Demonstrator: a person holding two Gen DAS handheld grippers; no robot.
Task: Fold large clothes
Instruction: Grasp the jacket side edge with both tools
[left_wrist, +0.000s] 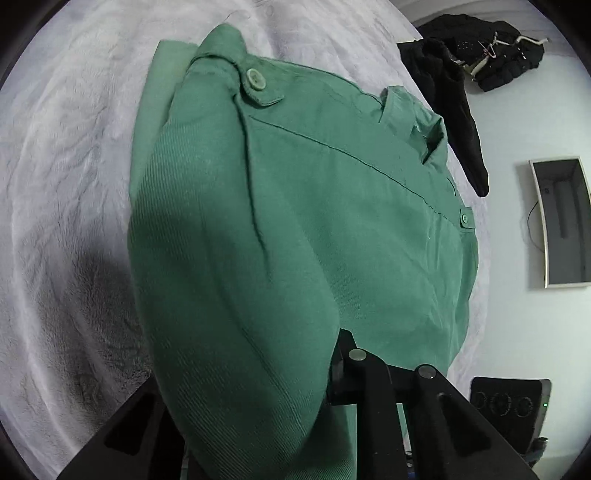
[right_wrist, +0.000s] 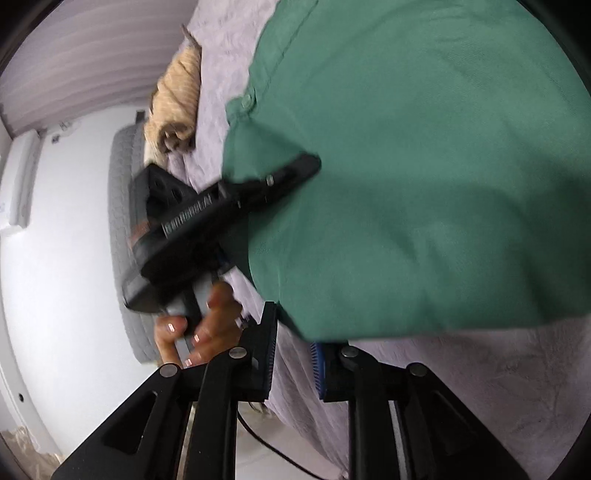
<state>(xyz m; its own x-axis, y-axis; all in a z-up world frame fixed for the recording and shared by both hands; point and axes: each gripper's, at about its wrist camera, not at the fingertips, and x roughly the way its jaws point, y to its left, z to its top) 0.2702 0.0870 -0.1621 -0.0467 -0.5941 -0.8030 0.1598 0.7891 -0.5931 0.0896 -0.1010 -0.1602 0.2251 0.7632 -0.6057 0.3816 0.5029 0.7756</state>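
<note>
A large green buttoned garment (left_wrist: 295, 206) lies on a pale grey fuzzy bed cover (left_wrist: 66, 184). In the left wrist view a thick fold of it drapes over my left gripper (left_wrist: 325, 373), which is shut on the green cloth; only its right finger (left_wrist: 365, 373) shows. In the right wrist view the garment (right_wrist: 406, 166) fills the upper right. My right gripper (right_wrist: 295, 365) is open and empty just below the garment's near edge, above the bed cover (right_wrist: 461, 387). The left gripper (right_wrist: 255, 192) also shows there, held by a hand (right_wrist: 207, 325), clamped on the garment's edge.
A black garment (left_wrist: 458, 110) and a dark pile with a hanger (left_wrist: 491, 48) lie at the bed's far right edge. A box (left_wrist: 561, 221) and a black device (left_wrist: 506, 402) sit on the floor. A beige knit item (right_wrist: 177, 99) lies at the bed's edge; a grey mattress side (right_wrist: 125, 221) shows.
</note>
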